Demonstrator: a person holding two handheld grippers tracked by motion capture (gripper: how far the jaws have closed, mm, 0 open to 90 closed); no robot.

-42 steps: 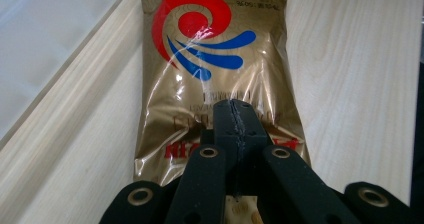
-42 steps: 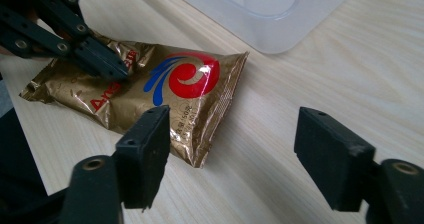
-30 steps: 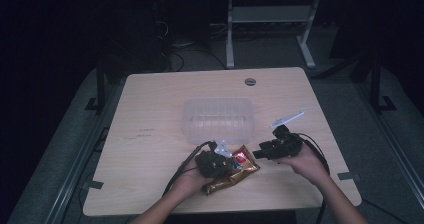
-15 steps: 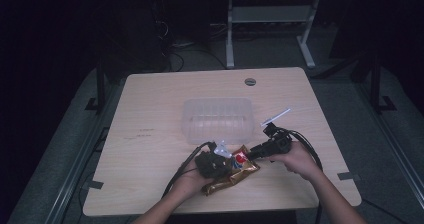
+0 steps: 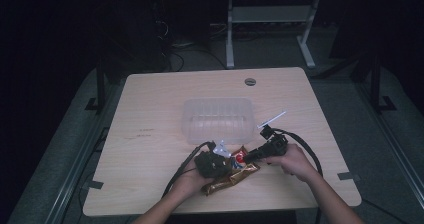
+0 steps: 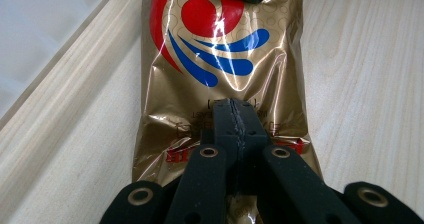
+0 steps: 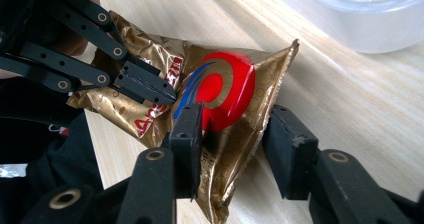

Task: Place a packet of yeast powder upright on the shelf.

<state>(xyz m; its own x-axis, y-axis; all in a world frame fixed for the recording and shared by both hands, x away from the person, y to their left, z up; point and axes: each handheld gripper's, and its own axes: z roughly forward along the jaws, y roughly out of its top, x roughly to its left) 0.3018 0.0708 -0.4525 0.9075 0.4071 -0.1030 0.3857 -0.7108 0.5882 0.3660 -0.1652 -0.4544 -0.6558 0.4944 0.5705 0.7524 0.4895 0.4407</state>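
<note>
A gold foil snack bag [image 5: 235, 176] with a red and blue swirl lies on the wooden table [image 5: 150, 149] near its front edge. My left gripper [image 5: 231, 165] is shut on the bag's lower half, its jaws pinching the foil [image 6: 233, 119]. In the right gripper view the same pinch [image 7: 155, 91] sits at the left. My right gripper [image 5: 246, 158] comes in from the right, and its jaws have just been closing around the bag's swirl end [image 7: 220, 84]. The bag stands between the pads [image 7: 232, 134]; the left pad [image 7: 187, 129] touches the foil, the right one sits at its edge.
A clear plastic tub [image 5: 190, 129] stands mid-table just behind the bag, its rim [image 7: 370, 19] close past the swirl end. Black cables [image 5: 305, 149] trail from both grippers toward the front edge. A round grommet [image 5: 250, 82] sits at the table's far side.
My right gripper has moved left and down onto the bag's swirl end, with its jaws narrowing around it. The left gripper and the bag have stayed put.
</note>
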